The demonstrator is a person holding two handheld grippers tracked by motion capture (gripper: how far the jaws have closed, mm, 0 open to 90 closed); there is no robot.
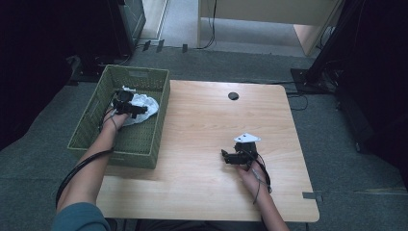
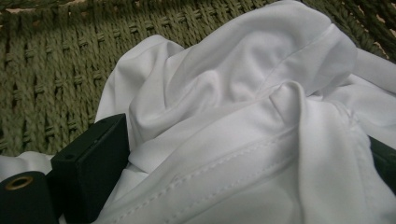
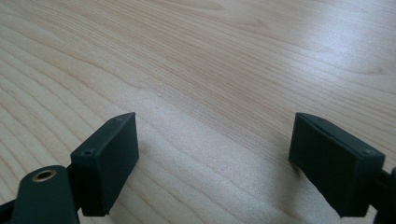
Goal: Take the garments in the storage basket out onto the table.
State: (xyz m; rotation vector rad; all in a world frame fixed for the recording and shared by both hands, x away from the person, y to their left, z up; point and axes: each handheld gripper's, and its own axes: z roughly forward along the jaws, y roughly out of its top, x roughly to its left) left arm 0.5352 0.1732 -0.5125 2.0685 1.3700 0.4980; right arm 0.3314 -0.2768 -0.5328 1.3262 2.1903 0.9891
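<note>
**Jaws spread wide around white cloth in green basket**

Black fingers (image 2: 91,161) of the left gripper (image 1: 129,107) stand far apart inside a green woven basket (image 1: 146,139), with a crumpled white cloth (image 2: 243,116) bunched between them. Seen from the left gripper view, folds and a stitched hem of the cloth fill the gap between the jaws and press against the inner face of the jaw at the view's left; the other jaw is a dark edge at the right border, largely covered by fabric. The jaws are not closed on the cloth. From the high view, the cloth (image 1: 144,106) lies in the far half of the basket, toward its right wall, and the person's left forearm (image 1: 89,166) reaches in over the basket's near rim.

Well apart from it, the right gripper (image 1: 230,157) sits low over the bare wooden table (image 1: 202,120), near the table's front right area. Its fingers (image 3: 109,158) are spread wide in the right gripper view, with nothing but wood grain between them. A small dark round hole (image 1: 233,96) marks the table's far side.
</note>
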